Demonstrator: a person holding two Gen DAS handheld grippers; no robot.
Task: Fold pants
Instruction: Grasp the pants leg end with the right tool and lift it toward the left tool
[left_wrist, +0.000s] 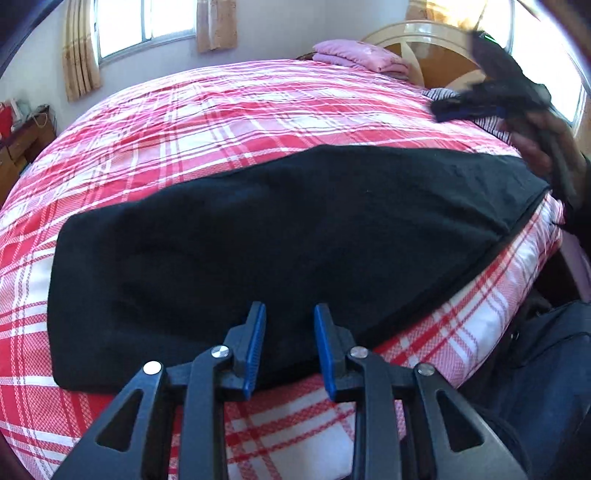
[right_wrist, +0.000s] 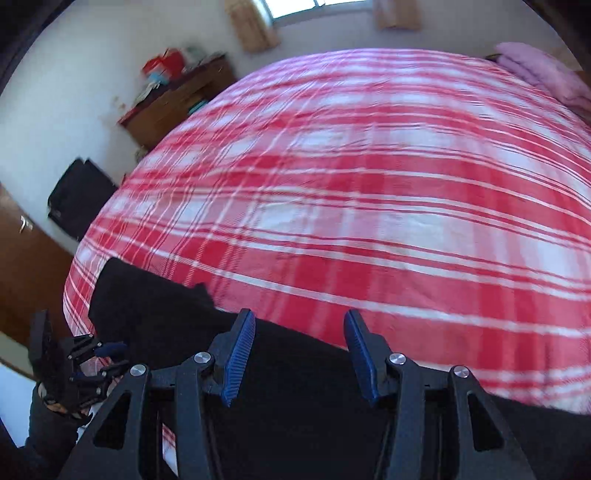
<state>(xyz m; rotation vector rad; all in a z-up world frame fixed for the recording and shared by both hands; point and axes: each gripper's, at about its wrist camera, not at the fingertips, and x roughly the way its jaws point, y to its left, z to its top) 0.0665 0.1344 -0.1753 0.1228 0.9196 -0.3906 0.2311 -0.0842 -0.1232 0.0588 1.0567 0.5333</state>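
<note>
The left gripper (left_wrist: 290, 347) hangs over the near edge of the black pants (left_wrist: 258, 236), its blue pads a little apart with nothing between them. The right gripper (right_wrist: 299, 354) stands wider apart, also empty, above the pants (right_wrist: 295, 387) near their far edge. The pants lie folded lengthwise in a long flat band along the near side of the bed (left_wrist: 221, 110), on a red and white plaid cover. A folded pink blanket (left_wrist: 354, 55) sits by the wooden headboard (left_wrist: 436, 55), and curtained windows (left_wrist: 147, 22) light the far wall. The left view shows the whole band of pants, with the right gripper (left_wrist: 469, 107) blurred at its right end in a hand (left_wrist: 543, 144). The right view, itself blurred, shows a wooden desk (right_wrist: 173, 107) with red clutter, a dark bag (right_wrist: 77, 195) against the wall, and the left gripper (right_wrist: 107, 358) low at the left.
</note>
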